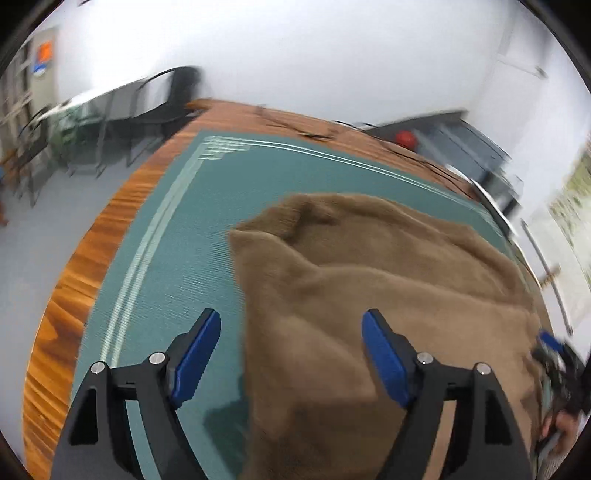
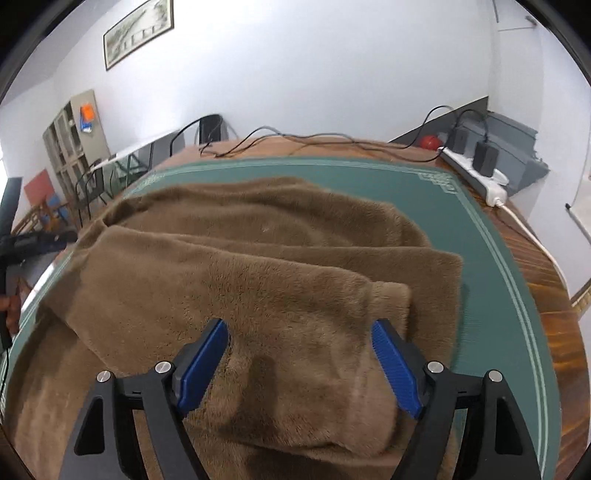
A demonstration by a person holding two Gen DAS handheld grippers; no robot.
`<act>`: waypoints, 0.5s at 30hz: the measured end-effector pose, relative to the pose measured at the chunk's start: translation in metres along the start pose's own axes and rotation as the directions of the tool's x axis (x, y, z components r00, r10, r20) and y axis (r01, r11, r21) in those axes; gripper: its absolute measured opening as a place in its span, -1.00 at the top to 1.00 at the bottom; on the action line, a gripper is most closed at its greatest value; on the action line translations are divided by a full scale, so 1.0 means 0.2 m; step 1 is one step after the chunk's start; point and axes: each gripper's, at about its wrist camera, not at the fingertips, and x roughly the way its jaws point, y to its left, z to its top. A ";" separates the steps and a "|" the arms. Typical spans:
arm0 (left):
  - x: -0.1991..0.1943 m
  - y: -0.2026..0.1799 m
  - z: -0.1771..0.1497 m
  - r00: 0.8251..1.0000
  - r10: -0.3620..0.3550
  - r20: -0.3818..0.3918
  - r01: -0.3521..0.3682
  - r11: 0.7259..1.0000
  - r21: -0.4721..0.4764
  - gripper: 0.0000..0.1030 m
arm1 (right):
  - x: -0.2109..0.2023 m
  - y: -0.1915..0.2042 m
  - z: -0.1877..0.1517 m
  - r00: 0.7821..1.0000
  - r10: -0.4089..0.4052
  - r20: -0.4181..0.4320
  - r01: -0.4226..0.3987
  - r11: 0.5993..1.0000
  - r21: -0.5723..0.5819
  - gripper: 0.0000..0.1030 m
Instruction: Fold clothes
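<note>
Green mat [image 2: 491,236] with pale border lines covers a wooden table [image 2: 546,295]; white power strip [image 2: 476,177] with two black adapters plugged in sits at the table's far right corner, black cables [image 2: 295,142] trailing along the far edge. Red ball [image 2: 429,141] behind the table by grey boxes, framed picture [image 2: 138,33] on wall, beige shelving unit [image 2: 74,136] and chairs far left.

Light: bright, even and diffuse indoors; the source is not in view.
Walls: white wall [image 1: 295,55] washed out, near glare.
Shadows: soft dark patch on the brown garment [image 2: 266,373] between the tongs; faint shadow on the green mat [image 1: 221,417].
Blur: left wrist view smeared by motion, worst at the chairs [image 1: 122,118] and right rim; right wrist view mostly sharp.
Distortion: strong fisheye; bench [image 2: 546,295] edge bows, black corners.
</note>
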 end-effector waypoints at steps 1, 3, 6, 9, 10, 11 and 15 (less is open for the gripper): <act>-0.01 -0.04 -0.03 1.000 -0.019 -0.014 0.019 0.999 0.030 -0.60 | -0.01 0.00 -0.01 1.000 -0.003 -0.001 0.003 1.000 0.000 -0.59; -0.01 -0.12 -0.10 0.998 -0.045 -0.040 0.049 0.995 0.091 -0.60 | -0.05 0.00 -0.06 1.000 0.004 -0.013 -0.004 1.000 -0.006 -0.59; 0.05 -0.19 -0.17 0.997 0.008 -0.077 0.005 0.985 0.170 -0.60 | -0.04 0.03 -0.13 0.999 -0.008 -0.052 0.006 0.999 -0.051 -0.59; 0.14 -0.20 -0.20 0.993 0.060 -0.100 -0.040 0.981 0.190 -0.65 | 0.00 0.04 -0.18 0.995 -0.033 -0.089 0.025 0.996 -0.081 -0.66; 0.14 -0.19 -0.20 0.993 0.058 -0.098 -0.039 0.982 0.184 -0.66 | 0.00 0.03 -0.19 0.995 -0.026 -0.091 0.020 0.997 -0.071 -0.69; 0.14 -0.19 -0.20 0.994 0.056 -0.096 -0.038 0.983 0.179 -0.66 | 0.00 0.02 -0.20 0.995 -0.011 -0.096 0.006 0.999 -0.053 -0.70; 0.07 -0.20 -0.21 0.991 0.065 -0.116 -0.044 0.984 0.174 -0.66 | -0.10 -0.03 -0.21 0.997 0.034 -0.074 -0.033 0.999 0.015 -0.70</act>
